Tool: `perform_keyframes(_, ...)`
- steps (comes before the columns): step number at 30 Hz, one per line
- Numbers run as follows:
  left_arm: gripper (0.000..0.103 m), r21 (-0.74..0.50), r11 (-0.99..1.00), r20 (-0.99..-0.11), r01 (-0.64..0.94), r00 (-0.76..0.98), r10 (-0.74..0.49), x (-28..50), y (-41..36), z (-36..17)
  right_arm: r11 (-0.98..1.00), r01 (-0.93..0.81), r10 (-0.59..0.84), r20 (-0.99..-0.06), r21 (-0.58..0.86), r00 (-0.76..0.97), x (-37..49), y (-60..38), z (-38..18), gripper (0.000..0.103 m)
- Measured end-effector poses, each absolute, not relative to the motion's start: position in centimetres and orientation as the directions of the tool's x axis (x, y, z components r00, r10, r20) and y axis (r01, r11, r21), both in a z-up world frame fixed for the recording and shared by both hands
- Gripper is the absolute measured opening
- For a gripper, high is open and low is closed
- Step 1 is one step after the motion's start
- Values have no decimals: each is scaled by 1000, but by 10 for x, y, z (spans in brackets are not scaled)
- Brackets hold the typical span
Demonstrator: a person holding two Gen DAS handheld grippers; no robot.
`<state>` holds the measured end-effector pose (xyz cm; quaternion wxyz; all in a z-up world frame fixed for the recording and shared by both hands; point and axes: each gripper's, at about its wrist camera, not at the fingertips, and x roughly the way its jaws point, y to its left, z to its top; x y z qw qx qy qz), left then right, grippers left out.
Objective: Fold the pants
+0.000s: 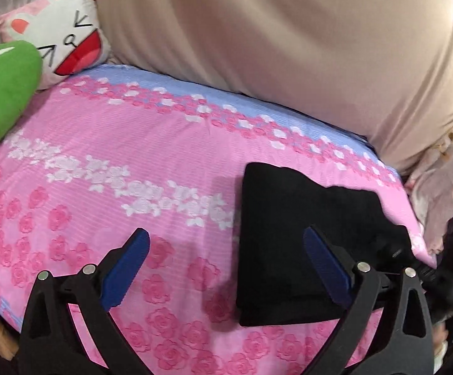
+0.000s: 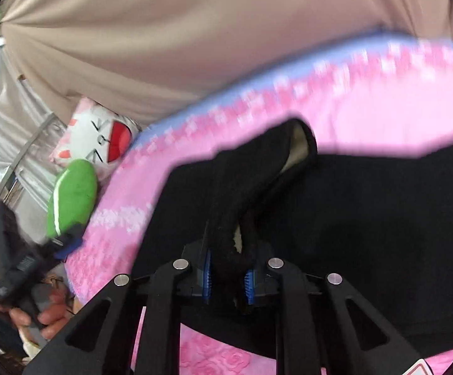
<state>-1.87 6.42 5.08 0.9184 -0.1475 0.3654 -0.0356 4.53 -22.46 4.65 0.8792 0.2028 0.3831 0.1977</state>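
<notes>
Beside the pants [image 1: 304, 243] — green cushion [image 1: 1, 93], cat pillow [image 1: 60, 40]; beige curtain [image 1: 273, 40] behind.

A pink rose-print sheet [image 1: 107, 162] with a blue band along its far edge covers the bed. At its far left corner lie a green cushion [image 1: 1, 93] and a cartoon-face pillow [image 1: 60, 37], touching. A beige curtain [image 1: 257, 37] hangs behind.
</notes>
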Motion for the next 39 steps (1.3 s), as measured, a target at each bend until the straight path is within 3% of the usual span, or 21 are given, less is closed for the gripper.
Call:
perform_keyframes(5, 97, -307, 952, -641, 17, 735, -220, -21, 46, 54, 914, -115, 328, -538, 390, 777, 11, -295, 111, 16)
perform_keyframes(10, 97, -291, 955, -689, 53, 681, -248, -6, 11, 34, 935, 205, 83, -743, 288, 664, 7, -377, 27, 21)
perform_keyframes(13, 97, -262, 961, -724, 91, 639, -258, 5, -19, 22, 897, 205, 145, -698, 392, 701, -2, -387, 8, 33)
perform_keyframes(15, 97, -275, 955, -740, 108, 610, -282, 11, -35, 17, 901, 209, 126, -691, 379, 712, -5, -386, 16, 54)
perform_keyframes(19, 98, -372, 921, -769, 119, 515, -377, 34, -58, -3, 906, 214, 106, -684, 366, 722, -11, -393, 22, 65)
perform_keyframes(22, 98, -471, 878, -789, 88, 403, -464, 53, -70, -30, 896, 220, 121, -691, 385, 713, -12, -399, 15, 82)
perform_keyframes(23, 98, -452, 887, -776, 99, 446, -445, 52, -74, -27, 893, 226, 128, -702, 389, 701, -12, -402, 8, 83)
perform_keyframes(24, 92, -452, 882, -768, 135, 444, -462, 53, -79, -25, 886, 237, 141, -719, 398, 681, -9, -403, -1, 83)
perform_keyframes(25, 69, -469, 865, -760, 177, 417, -498, 55, -85, -27, 874, 234, 171, -721, 426, 672, -6, -403, -10, 82)
perform_keyframes(26, 65, -467, 865, -763, 184, 410, -499, 56, -88, -28, 860, 227, 203, -713, 458, 671, -6, -401, -17, 70)
perform_keyframes(28, 28, -489, 848, -742, 206, 414, -528, 56, -82, -21, 823, 207, 259, -675, 528, 691, -6, -398, -20, 53)
perform_keyframes(29, 20, -497, 840, -721, 216, 435, -539, 53, -71, -9, 828, 203, 256, -673, 523, 694, -6, -394, -17, 43)
perform_keyframes(32, 18, -540, 808, -670, 235, 462, -581, 45, -35, 22, 826, 136, 298, -628, 547, 719, -10, -372, 10, 39)
perform_keyframes(37, 20, -419, 888, -678, 188, 585, -444, 0, 40, 55, 820, -58, 456, -589, 569, 667, -16, -288, 26, 39)
perform_keyframes(39, 25, -382, 913, -730, 140, 560, -391, -14, 67, 39, 837, -69, 464, -638, 542, 614, -14, -263, 4, 52)
